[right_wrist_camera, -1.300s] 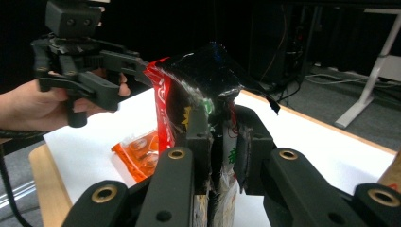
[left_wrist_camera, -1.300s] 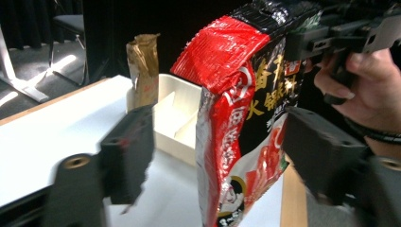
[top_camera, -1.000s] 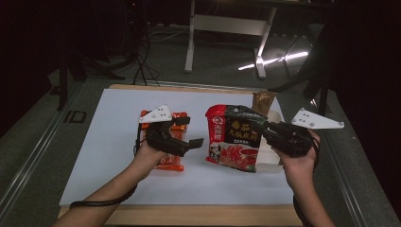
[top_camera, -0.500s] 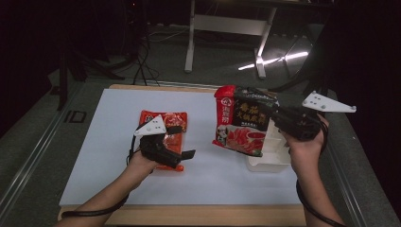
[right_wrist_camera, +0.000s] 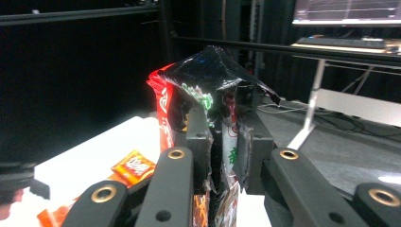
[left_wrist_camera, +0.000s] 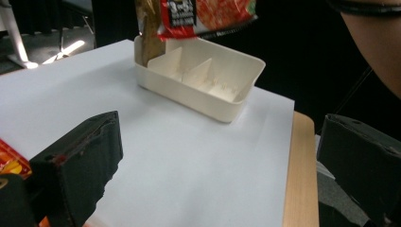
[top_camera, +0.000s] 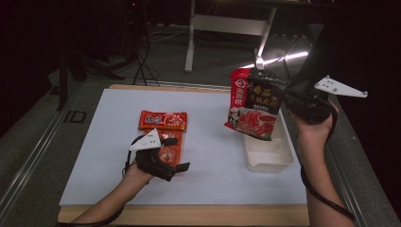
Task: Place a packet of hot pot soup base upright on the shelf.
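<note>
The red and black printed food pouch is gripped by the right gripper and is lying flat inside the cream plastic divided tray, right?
Not quite. The red and black printed food pouch is gripped by the right gripper, but it hangs in the air above the cream plastic divided tray rather than lying in it. The high view shows this, and the left gripper view shows the pouch's lower edge clear of the tray's rim.

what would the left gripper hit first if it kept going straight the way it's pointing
Probably the white divided tray: the left gripper view looks along the open jaws of the left gripper across bare white sheet straight at it. The tray looks well off, and the red sauce packet hangs above that line.
</note>
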### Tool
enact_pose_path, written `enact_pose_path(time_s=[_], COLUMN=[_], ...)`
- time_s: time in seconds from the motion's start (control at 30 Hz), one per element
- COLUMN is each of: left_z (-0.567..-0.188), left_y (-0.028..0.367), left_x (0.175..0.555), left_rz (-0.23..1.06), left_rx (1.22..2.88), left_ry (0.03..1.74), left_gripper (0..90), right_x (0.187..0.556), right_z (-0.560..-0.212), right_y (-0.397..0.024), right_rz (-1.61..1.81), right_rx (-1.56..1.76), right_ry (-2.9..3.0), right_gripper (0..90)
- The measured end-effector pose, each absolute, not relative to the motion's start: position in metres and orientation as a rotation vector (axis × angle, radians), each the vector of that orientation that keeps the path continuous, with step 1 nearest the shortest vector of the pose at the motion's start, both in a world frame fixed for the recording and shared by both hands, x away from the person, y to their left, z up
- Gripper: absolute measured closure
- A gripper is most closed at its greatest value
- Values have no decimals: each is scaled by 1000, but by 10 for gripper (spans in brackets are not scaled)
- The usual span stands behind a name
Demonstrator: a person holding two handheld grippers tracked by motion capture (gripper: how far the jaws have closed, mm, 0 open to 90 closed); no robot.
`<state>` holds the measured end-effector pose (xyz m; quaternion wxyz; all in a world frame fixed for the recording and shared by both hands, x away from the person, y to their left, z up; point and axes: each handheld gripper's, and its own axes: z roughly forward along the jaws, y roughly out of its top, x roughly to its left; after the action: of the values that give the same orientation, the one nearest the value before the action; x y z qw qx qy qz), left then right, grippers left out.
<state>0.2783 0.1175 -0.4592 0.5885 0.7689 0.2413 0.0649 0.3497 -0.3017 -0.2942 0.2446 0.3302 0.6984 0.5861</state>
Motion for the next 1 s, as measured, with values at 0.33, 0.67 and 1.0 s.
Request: enact_pose_path(time_s=[0.33, 0.67, 1.0], left_z=[-483, -494, -496], left_y=[126, 128, 128], left_x=[271, 269, 270], left_rz=[117, 107, 96], left_rx=[1793, 1782, 1773], left_ry=[591, 614, 619], left_gripper=[17, 17, 17], right_x=[380, 398, 411], right_z=[-309, -332, -353], right_y=[-326, -348, -361], right_rz=[1558, 1539, 1509], right_rx=[990, 1023, 1060], right_ry=[1878, 1868, 1881], right_gripper=[776, 774, 773])
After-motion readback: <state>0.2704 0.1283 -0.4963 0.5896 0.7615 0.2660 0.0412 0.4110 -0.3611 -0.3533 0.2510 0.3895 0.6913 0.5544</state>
